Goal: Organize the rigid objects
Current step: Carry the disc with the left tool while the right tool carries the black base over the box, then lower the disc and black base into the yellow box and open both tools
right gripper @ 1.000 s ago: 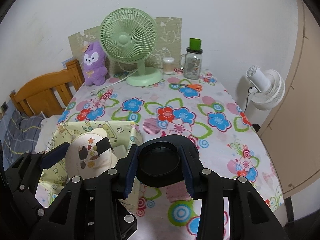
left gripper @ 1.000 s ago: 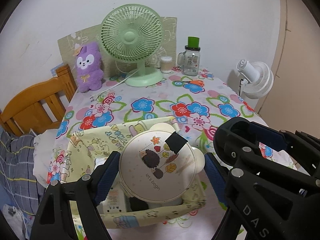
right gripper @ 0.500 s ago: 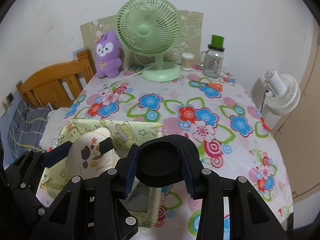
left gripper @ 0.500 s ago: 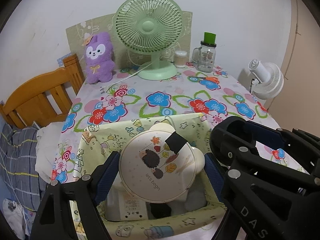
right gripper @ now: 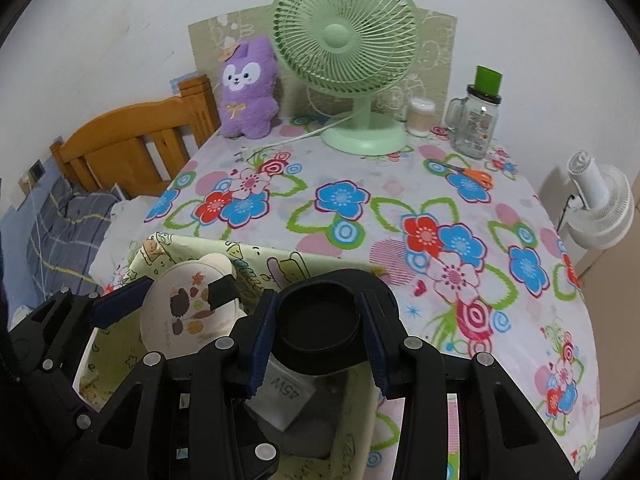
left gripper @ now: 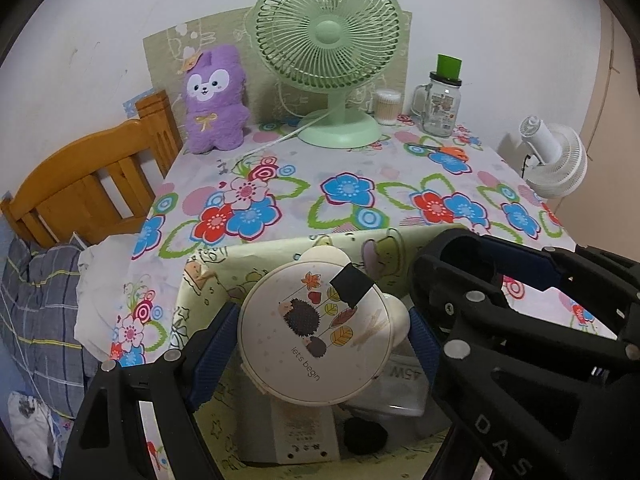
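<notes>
My left gripper (left gripper: 318,336) is shut on a round cream case (left gripper: 316,332) with a hedgehog picture and a black tab. It hangs over a pale yellow fabric bin (left gripper: 240,268) at the table's near edge. My right gripper (right gripper: 318,328) is shut on a black round cup-like piece (right gripper: 320,320), also above the bin (right gripper: 240,252). The two grippers sit side by side, the cream case (right gripper: 188,312) left of the black piece (left gripper: 460,256). Inside the bin lie a white charger marked 45W (right gripper: 284,392), a white box (left gripper: 304,432) and a small black item (left gripper: 364,436).
On the flowered tablecloth (left gripper: 348,196), at the back, stand a green fan (left gripper: 328,40), a purple plush (left gripper: 214,96), a swab pot (left gripper: 386,106) and a glass mug with a green lid (left gripper: 440,104). Orange scissors (left gripper: 444,150) lie nearby. A wooden bed frame (left gripper: 80,184) is left, a white fan (left gripper: 556,160) right.
Both grippers have moved left and lower with their objects still held. More of the bin's inside now shows beneath them. Neither grip has altered.
</notes>
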The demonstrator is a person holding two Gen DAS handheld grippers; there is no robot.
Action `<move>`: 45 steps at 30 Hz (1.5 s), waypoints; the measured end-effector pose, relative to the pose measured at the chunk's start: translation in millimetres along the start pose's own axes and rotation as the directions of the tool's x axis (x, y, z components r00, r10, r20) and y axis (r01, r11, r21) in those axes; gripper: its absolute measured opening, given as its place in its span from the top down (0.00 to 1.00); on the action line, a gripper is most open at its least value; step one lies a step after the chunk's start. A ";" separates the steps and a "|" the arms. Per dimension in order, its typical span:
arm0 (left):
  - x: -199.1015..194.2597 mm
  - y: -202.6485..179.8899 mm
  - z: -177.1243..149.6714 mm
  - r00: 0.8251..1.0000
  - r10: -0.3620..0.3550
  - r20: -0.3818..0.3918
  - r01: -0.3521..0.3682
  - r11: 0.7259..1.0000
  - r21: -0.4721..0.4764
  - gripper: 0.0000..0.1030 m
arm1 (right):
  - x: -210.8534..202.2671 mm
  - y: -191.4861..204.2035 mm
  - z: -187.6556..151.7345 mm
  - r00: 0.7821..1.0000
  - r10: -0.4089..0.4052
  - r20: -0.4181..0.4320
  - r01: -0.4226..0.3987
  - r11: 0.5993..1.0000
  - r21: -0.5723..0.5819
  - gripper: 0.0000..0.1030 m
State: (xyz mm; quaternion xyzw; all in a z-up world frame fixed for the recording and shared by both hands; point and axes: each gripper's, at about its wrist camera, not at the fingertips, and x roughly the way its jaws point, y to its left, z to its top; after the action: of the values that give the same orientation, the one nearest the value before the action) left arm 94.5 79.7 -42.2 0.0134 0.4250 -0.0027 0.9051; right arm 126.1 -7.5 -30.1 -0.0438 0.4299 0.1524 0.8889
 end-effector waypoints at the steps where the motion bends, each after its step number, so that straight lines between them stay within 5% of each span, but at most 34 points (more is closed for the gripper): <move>1: 1.0 0.9 -0.1 1.000 0.003 0.000 -0.003 1.000 0.001 0.17 | 3.1 1.1 1.3 1.000 0.004 -0.002 -0.004 1.000 -0.007 0.57; 9: 6.3 8.8 -0.7 1.000 0.024 -0.012 -0.024 1.000 -0.017 0.17 | 12.4 8.3 7.4 0.999 0.036 0.005 -0.036 0.998 -0.058 0.54; 12: 6.7 10.4 -1.6 1.000 0.028 -0.012 -0.028 0.999 -0.019 0.17 | 14.4 8.7 7.5 0.999 0.044 0.000 -0.044 0.998 -0.054 0.29; 14: 6.6 9.5 -2.3 0.999 0.032 -0.013 -0.033 0.999 -0.014 0.17 | 10.3 8.2 6.6 0.999 0.029 0.026 -0.027 0.998 -0.053 0.25; 32: 15.3 -21.7 0.8 0.999 -0.026 -0.028 0.026 1.000 0.017 0.17 | -9.8 -25.5 -6.1 0.993 -0.103 0.061 0.106 0.994 -0.036 0.18; 45: 32.6 -23.2 -4.5 0.986 -0.096 -0.140 0.092 0.995 -0.032 0.17 | -0.1 -40.4 -14.5 0.997 -0.072 0.037 0.071 0.997 0.029 0.18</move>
State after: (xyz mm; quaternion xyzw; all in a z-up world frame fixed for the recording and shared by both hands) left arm 111.5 56.8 -70.6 -0.0180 0.4881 -0.0390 0.8717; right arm 127.6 -48.9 -41.3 -0.0438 0.4133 0.1153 0.9022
